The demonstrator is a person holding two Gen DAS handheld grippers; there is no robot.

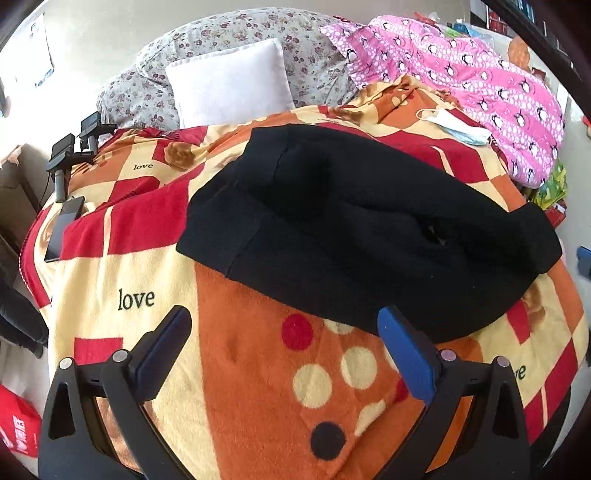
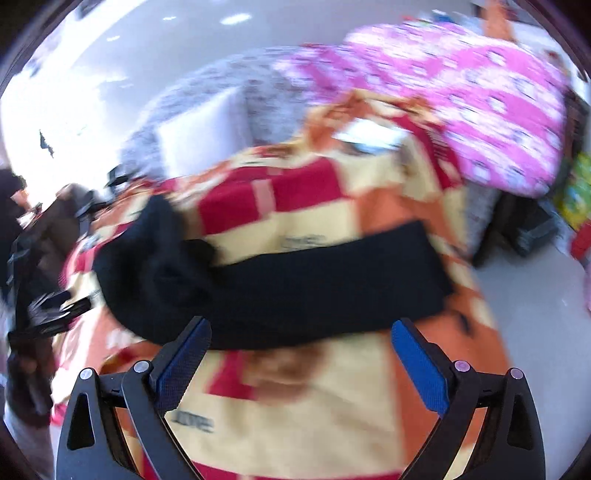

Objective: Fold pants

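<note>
- underneath everything, a fleecy patchwork blanket (image 1: 147, 302) in red, cream and orange, printed with "love", roses and dots, is spread over the bed.
- a pair of black knit pants (image 1: 369, 236) is laid across the middle of that blanket, folded into a wide band with a seamed cuff at its left end; in the blurred right wrist view the same pants (image 2: 295, 291) are seen as a dark strip just beyond the fingers.
- a pink quilt with a penguin print (image 1: 480, 85) is piled at the far right, and a grey floral duvet (image 1: 258, 33) is bunched at the head of the bed.
- a plain white square pillow (image 1: 229, 85) is propped against the floral duvet.
- the left gripper (image 1: 284, 325) is held over the blanket with its jaws spread wide and nothing between them; its right blue pad overlaps the near edge of the pants.
- the right gripper (image 2: 301, 336) is likewise spread wide and empty, at the near edge of the pants.
- a pale blue face mask (image 1: 458, 127) is left on the blanket beyond the pants.
- a dark phone (image 1: 64, 227) is lying at the blanket's left edge.
</note>
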